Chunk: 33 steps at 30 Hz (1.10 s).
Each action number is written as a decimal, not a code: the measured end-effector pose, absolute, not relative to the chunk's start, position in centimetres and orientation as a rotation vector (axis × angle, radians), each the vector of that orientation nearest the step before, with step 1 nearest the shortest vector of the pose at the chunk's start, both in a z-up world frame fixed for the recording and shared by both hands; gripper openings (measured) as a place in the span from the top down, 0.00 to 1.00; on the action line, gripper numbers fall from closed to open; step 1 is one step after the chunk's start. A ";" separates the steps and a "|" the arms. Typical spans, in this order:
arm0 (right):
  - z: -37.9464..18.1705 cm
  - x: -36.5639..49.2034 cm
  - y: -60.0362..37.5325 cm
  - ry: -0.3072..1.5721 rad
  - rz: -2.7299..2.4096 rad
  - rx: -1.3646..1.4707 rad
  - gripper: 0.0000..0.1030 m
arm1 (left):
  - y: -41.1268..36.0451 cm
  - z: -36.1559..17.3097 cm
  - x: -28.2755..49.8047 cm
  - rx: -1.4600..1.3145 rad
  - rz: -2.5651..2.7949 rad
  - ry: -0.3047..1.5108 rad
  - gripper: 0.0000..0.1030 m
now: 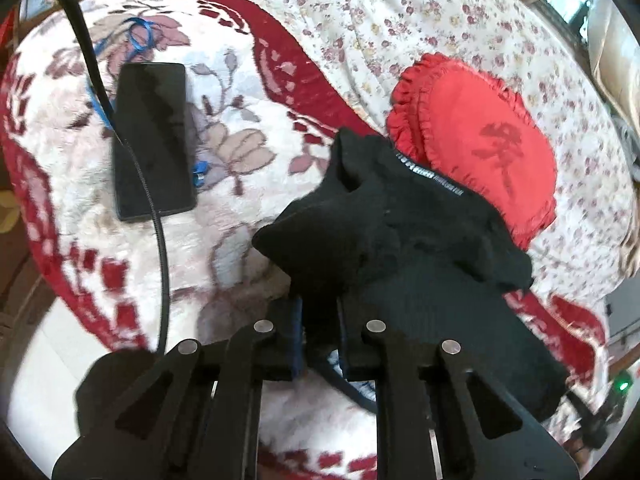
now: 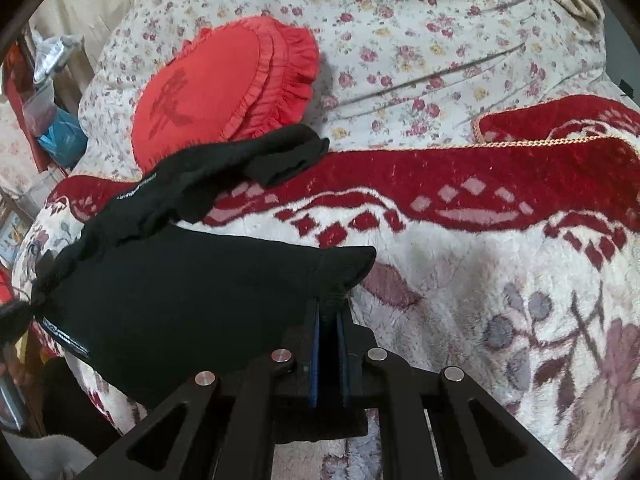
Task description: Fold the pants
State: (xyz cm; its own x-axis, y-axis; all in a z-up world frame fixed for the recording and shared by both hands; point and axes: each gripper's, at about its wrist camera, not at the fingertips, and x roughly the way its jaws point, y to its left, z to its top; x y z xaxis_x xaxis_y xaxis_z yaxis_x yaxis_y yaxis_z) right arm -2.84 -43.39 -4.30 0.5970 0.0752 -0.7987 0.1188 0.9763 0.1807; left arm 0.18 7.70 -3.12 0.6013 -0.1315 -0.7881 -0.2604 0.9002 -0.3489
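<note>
The black pants [image 1: 400, 232] hang bunched in the air above a bed. My left gripper [image 1: 320, 312] is shut on a corner of the black fabric, which rises out from between its blue-padded fingers. In the right wrist view the pants [image 2: 180, 288] stretch to the left, with a waistband strip carrying white lettering. My right gripper [image 2: 331, 312] is shut on another corner of the same fabric. The rest of the garment sags between the two grippers and hides the bed under it.
A red and white plush blanket [image 2: 480, 264] covers the near bed, over a floral sheet [image 2: 420, 40]. A red ruffled round cushion [image 1: 480, 148] lies just behind the pants. A black phone [image 1: 152, 140] with a blue cord lies on the blanket at left. A black cable [image 1: 160, 264] hangs at the left.
</note>
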 end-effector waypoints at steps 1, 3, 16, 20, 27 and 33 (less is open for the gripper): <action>-4.5 -2.7 -43.3 0.941 -0.030 0.217 0.94 | 7.9 -3.6 0.3 -0.460 0.096 0.945 0.88; -6.0 -1.9 -43.2 0.990 -0.052 0.194 0.93 | 8.6 -5.5 0.9 -0.490 0.123 1.003 0.88; -0.8 3.8 -38.9 0.876 0.047 0.020 0.54 | 9.8 -1.9 0.0 -0.382 0.167 0.971 0.57; 0.0 8.9 -33.9 0.821 0.169 -0.110 0.53 | 8.6 -0.9 0.9 -0.366 0.118 0.951 0.48; -2.1 18.4 -26.0 0.817 0.275 -0.335 0.53 | 2.9 -2.6 6.2 -0.247 0.013 0.975 0.48; -6.2 24.0 -22.2 0.833 0.299 -0.529 0.53 | 1.5 -5.9 11.2 -0.188 0.049 1.046 0.48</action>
State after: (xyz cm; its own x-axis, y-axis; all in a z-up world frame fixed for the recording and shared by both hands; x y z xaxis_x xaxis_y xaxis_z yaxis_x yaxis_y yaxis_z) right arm 23.96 -22.18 -6.20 0.6421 0.0474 -0.7652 -0.4502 0.8311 -0.3264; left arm 11.16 1.47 -5.87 0.5019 -0.0492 -0.8635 -0.1300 0.9828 -0.1315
